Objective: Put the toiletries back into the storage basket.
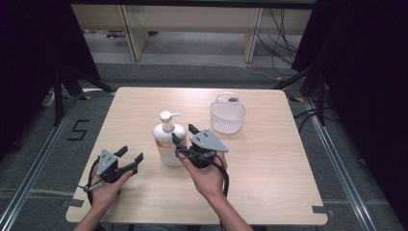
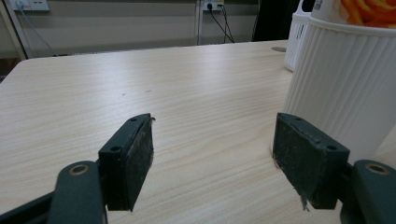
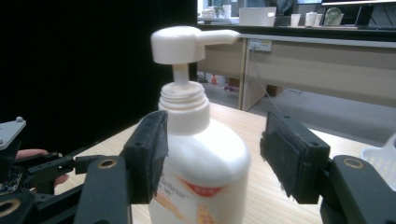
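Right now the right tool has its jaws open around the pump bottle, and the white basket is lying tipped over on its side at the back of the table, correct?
Not quite. The white basket stands upright, opening and handle upward, as the high view shows. The rest holds: the right tool has its jaws open either side of the pump bottle, pads clear of it.

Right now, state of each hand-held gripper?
Left hand-held gripper: open, nothing between its jaws, beside the pump bottle.
Right hand-held gripper: open, jaws either side of the pump bottle, right pad clear of it, not gripping.
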Demonstrator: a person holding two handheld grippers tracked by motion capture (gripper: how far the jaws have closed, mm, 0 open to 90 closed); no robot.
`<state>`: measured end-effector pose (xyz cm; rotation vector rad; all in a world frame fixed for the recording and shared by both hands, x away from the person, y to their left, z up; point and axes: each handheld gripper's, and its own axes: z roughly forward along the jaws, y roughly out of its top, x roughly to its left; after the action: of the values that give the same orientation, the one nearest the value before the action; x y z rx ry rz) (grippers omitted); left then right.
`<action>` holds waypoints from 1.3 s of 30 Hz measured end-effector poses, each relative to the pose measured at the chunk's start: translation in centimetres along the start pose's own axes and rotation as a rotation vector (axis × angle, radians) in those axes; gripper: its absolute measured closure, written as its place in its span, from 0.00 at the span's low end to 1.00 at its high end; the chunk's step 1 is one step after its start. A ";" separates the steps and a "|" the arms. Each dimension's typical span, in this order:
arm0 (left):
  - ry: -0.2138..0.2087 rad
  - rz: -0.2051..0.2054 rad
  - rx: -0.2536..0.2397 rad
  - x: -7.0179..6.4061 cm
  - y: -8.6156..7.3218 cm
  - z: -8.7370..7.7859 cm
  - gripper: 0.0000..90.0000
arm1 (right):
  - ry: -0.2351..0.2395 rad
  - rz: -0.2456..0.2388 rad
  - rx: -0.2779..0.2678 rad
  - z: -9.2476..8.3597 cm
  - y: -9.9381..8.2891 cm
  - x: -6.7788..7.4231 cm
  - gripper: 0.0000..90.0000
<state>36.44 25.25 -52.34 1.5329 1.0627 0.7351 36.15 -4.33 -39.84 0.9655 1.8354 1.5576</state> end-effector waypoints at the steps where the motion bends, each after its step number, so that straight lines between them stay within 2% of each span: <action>1: 0.000 -0.001 0.000 0.0 0.0 0.0 0.31 | 0.008 -0.003 -0.006 0.2 0.1 0.1 0.45; 5: -0.003 0.003 0.003 0.0 0.0 0.0 0.31 | -0.002 -0.020 -0.016 1.0 0.5 0.7 0.43; 8: -0.003 0.006 0.003 0.0 0.0 0.0 0.31 | -0.015 -0.014 0.002 1.4 1.0 1.0 0.42; 10: -0.003 0.006 0.004 0.0 0.0 0.0 0.31 | -0.018 -0.016 -0.006 1.6 1.1 1.0 0.42; 11: -0.003 0.006 0.004 0.0 0.0 0.0 0.31 | -0.019 -0.001 0.009 1.7 1.3 1.1 0.41; 14: -0.005 0.006 0.004 0.0 0.0 0.0 0.31 | -0.029 -0.025 0.000 2.3 1.6 1.4 0.41; 17: -0.008 0.003 -0.003 0.0 0.0 0.1 0.31 | -0.022 -0.025 -0.001 2.7 1.7 1.6 0.41; 18: -0.006 0.004 0.002 0.0 0.0 0.0 0.31 | -0.028 -0.018 0.014 2.7 1.7 1.8 0.41; 21: -0.005 0.006 0.004 0.0 0.0 0.0 0.31 | -0.037 -0.030 -0.001 3.1 2.0 2.0 0.40; 22: -0.005 0.007 0.004 0.0 0.0 0.0 0.31 | -0.035 -0.047 -0.007 3.2 2.1 2.1 0.40; 23: -0.005 0.006 0.004 -0.1 0.0 0.0 0.31 | -0.045 -0.047 -0.004 3.3 2.2 2.2 0.40; 24: -0.006 0.006 0.004 0.0 0.0 0.0 0.31 | -0.034 -0.036 -0.003 3.4 2.3 2.4 0.40; 25: -0.005 0.006 0.004 0.0 0.0 0.0 0.31 | -0.050 -0.050 -0.001 3.5 2.4 2.3 0.40; 27: -0.005 0.006 0.004 0.0 0.0 0.0 0.31 | -0.051 -0.045 0.005 3.6 2.4 2.4 0.40; 29: -0.006 0.007 0.004 -0.1 0.0 0.0 0.31 | -0.052 -0.060 0.003 3.8 2.5 2.4 0.40; 30: -0.006 0.008 0.003 -0.1 0.0 0.0 0.31 | -0.054 -0.032 0.021 3.8 2.5 2.7 0.40; 31: -0.007 0.008 0.003 -0.1 0.0 0.0 0.31 | -0.054 -0.032 0.021 3.8 2.5 2.7 0.40; 34: -0.008 0.008 0.003 -0.1 0.0 0.0 0.31 | -0.056 -0.057 0.004 4.3 2.6 2.7 0.41; 35: -0.008 0.009 0.004 -0.1 0.0 0.0 0.32 | -0.060 -0.066 0.016 4.3 2.6 2.8 0.41; 36: -0.009 0.008 0.004 -0.1 0.0 0.0 0.32 | -0.062 -0.053 0.018 4.4 2.6 2.9 0.41; 37: -0.009 0.008 0.004 -0.1 0.0 0.0 0.32 | -0.055 -0.066 0.004 4.6 2.6 2.8 0.41; 39: -0.010 0.009 0.004 -0.1 0.0 0.0 0.32 | -0.067 -0.066 0.014 4.6 2.7 2.9 0.42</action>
<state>36.44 25.17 -52.34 1.5442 1.0505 0.7310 38.49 0.91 -37.94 0.9419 1.8164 1.4576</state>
